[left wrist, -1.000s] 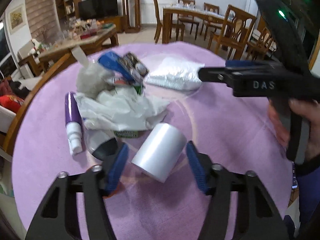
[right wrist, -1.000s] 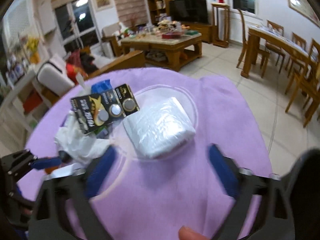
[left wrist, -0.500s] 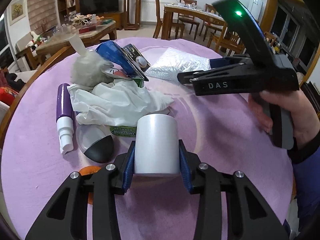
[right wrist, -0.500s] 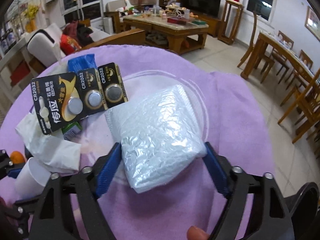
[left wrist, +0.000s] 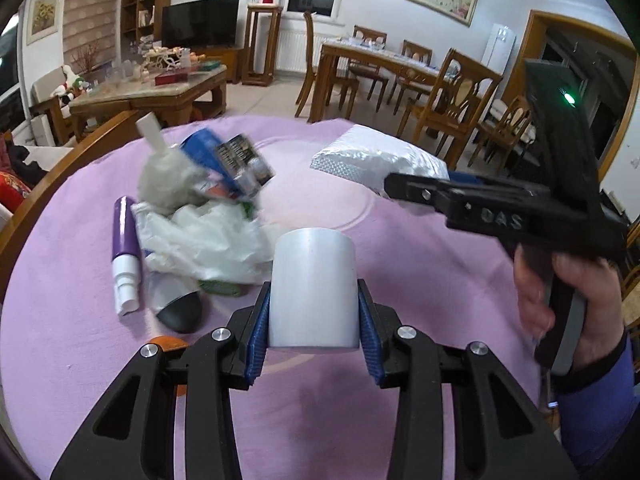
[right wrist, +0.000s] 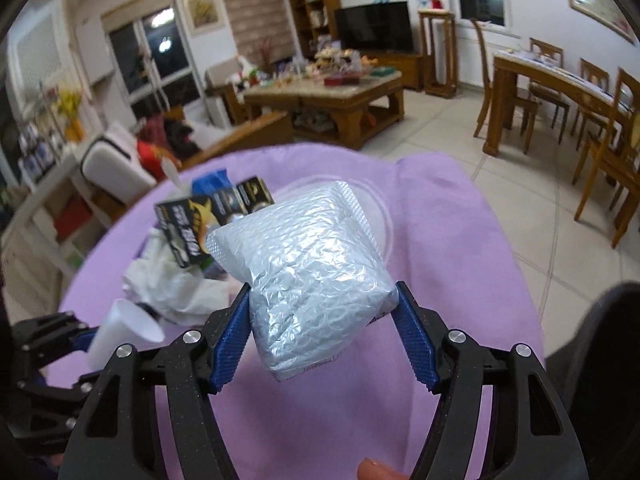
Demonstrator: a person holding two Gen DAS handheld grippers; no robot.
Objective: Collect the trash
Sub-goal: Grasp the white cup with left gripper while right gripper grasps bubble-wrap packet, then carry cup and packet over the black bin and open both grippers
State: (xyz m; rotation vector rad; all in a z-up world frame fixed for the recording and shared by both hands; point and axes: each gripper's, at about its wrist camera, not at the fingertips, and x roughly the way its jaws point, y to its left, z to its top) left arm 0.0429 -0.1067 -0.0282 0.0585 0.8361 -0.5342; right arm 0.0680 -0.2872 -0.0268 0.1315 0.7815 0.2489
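Note:
My left gripper (left wrist: 314, 320) is shut on a white paper cup (left wrist: 314, 280), held just above the purple tablecloth (left wrist: 420, 300). In the right wrist view, the cup (right wrist: 124, 328) and left gripper (right wrist: 80, 340) show at the lower left. My right gripper (right wrist: 324, 320) is closing its jaws on a silver bubble-wrap packet (right wrist: 308, 264). Both blue pads press its sides and it hangs tilted above the cloth. From the left wrist view, the packet (left wrist: 376, 160) juts out beyond the right gripper (left wrist: 416, 190), which a hand (left wrist: 580, 304) holds.
A pile of trash lies at the left of the table: a battery card (left wrist: 244, 164), a crumpled white plastic bag (left wrist: 200, 244), a grey fluffy lump (left wrist: 168, 184), a purple spray bottle (left wrist: 126, 248) and a black-tipped object (left wrist: 180, 312). Chairs and a dining table stand beyond.
The left jaws have closed on the cup and raised it slightly. The right gripper moved onto the bubble-wrap packet, narrowed around it and lifted it off the cloth.

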